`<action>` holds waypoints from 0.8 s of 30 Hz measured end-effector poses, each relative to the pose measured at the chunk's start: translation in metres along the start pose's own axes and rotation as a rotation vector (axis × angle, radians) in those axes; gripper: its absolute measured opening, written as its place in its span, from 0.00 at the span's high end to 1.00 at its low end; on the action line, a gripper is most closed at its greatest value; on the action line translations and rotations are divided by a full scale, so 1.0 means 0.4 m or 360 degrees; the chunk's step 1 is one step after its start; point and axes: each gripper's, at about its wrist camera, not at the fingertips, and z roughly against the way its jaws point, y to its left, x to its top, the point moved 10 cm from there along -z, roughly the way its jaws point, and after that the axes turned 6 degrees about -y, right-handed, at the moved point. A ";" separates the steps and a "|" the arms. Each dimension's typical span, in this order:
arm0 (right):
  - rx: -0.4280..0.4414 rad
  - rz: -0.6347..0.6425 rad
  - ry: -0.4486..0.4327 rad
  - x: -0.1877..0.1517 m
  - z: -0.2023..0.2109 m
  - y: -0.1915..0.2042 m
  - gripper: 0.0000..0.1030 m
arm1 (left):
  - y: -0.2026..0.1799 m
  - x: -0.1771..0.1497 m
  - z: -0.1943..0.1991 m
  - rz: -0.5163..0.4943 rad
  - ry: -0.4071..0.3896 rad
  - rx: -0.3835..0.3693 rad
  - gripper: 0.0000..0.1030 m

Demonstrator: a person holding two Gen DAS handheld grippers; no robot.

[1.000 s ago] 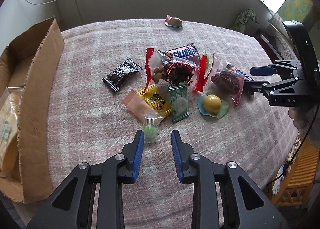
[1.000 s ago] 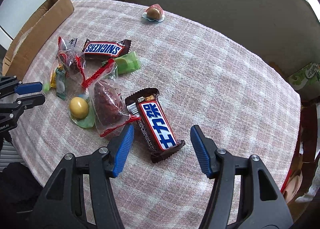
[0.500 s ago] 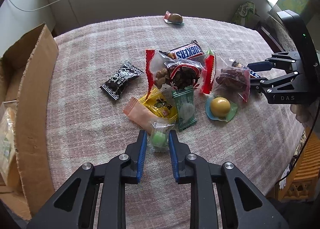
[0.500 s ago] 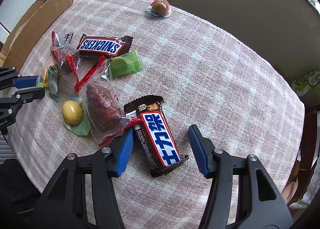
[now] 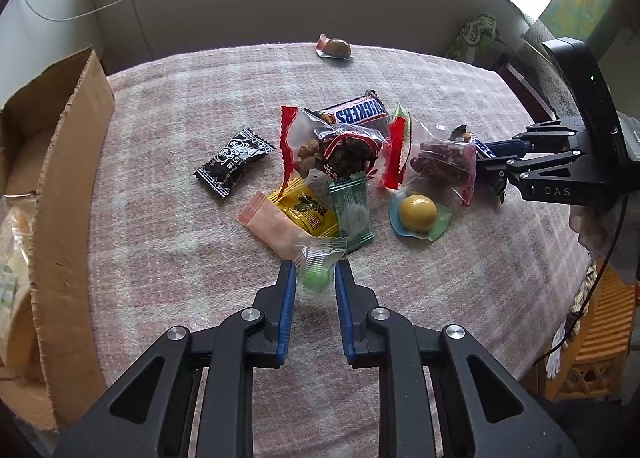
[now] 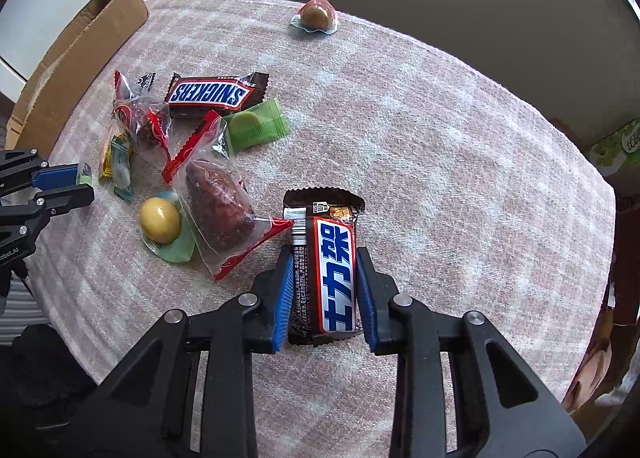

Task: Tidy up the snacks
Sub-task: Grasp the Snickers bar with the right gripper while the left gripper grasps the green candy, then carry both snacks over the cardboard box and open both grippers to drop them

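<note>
On the pink checked cloth I see my left gripper pinching a clear-wrapped green candy at the near edge of the snack pile, fingers pressed against its wrapper. My right gripper clamps the lower half of a blue-labelled chocolate bar — it lies flat on the cloth. To my left stands a cardboard box, open, with some pale packets inside — I cannot tell which. A Snickers bar and a bag of red dates lie among the pile.
</note>
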 end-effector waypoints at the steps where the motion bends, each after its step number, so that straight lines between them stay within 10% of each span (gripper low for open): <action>1: 0.0000 -0.0017 -0.0007 -0.012 0.012 -0.010 0.71 | -0.001 0.001 0.004 0.0002 -0.0004 -0.0004 0.82; 24: 0.0088 -0.0013 -0.0294 0.160 0.244 0.054 0.71 | 0.105 0.066 0.185 0.0214 -0.0260 0.0000 0.82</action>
